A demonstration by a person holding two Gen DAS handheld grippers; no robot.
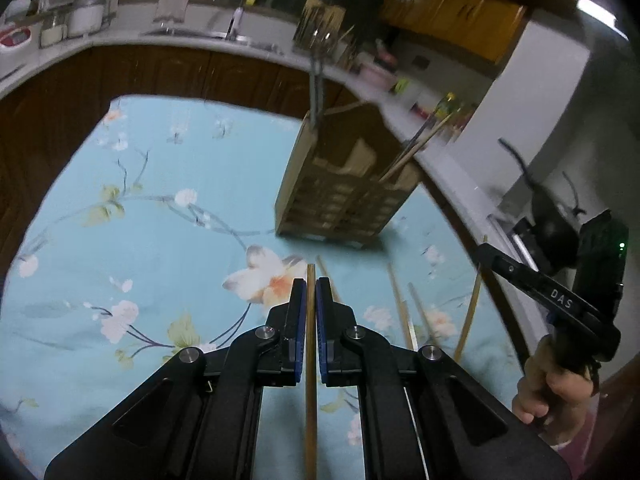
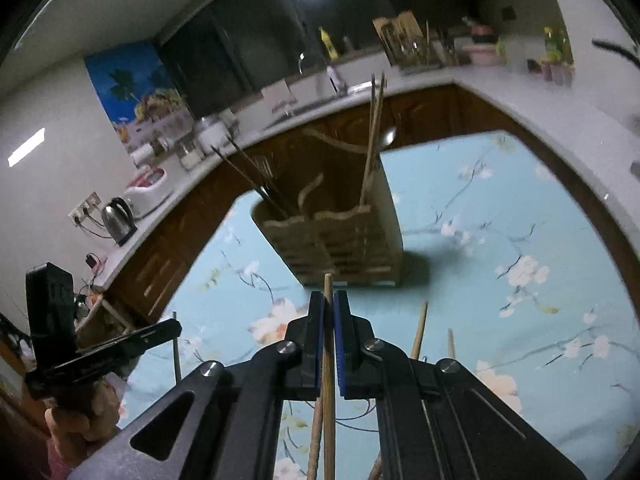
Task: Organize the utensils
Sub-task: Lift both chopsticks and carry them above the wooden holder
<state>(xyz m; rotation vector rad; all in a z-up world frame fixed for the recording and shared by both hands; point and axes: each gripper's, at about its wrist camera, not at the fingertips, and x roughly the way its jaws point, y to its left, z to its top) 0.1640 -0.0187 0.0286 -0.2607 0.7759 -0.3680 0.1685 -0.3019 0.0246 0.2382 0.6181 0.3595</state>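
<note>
With each gripper (image 1: 307,294) (image 2: 328,306) pinching one chopstick (image 1: 310,360) (image 2: 329,360) thinly, either could pivot and miss the wooden holder (image 1: 340,184) (image 2: 340,232) at twelve o'clock on the tablecloth (image 1: 140,240).

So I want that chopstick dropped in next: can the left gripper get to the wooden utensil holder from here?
Probably yes. The left gripper, shut on a wooden chopstick, faces the wooden utensil holder across bare floral tablecloth; nothing stands between, and the right gripper is off to the side.
</note>
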